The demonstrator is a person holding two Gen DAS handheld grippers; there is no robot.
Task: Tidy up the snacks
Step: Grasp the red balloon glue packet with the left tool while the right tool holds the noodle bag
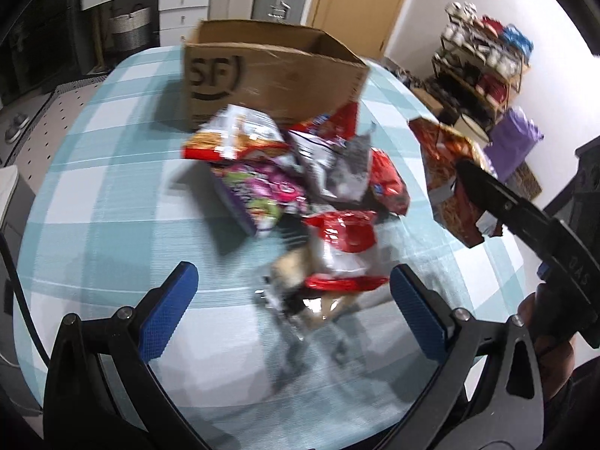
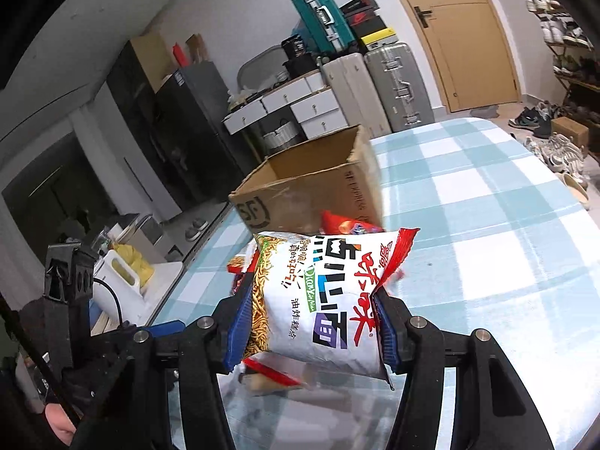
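A pile of snack bags (image 1: 300,183) lies on the checked tablecloth in front of an open cardboard box (image 1: 262,75) marked SF. My left gripper (image 1: 294,300) hangs above the near end of the pile, open, with nothing between its blue pads (image 1: 168,315). A red and clear packet (image 1: 341,247) lies just ahead of it. My right gripper (image 2: 311,322) is shut on a white noodle snack bag (image 2: 318,292), held in the air short of the box (image 2: 307,187). In the left wrist view that bag (image 1: 446,180) hangs at the right, off the table, in the right gripper's black finger (image 1: 498,195).
The table (image 2: 487,206) has a blue and white checked cloth. Behind it stand white drawers (image 2: 300,101), suitcases (image 2: 397,86) and a wooden door (image 2: 465,37). A shoe rack (image 1: 483,63) is at the right, with shoes on the floor. A white container (image 2: 116,277) sits left of the table.
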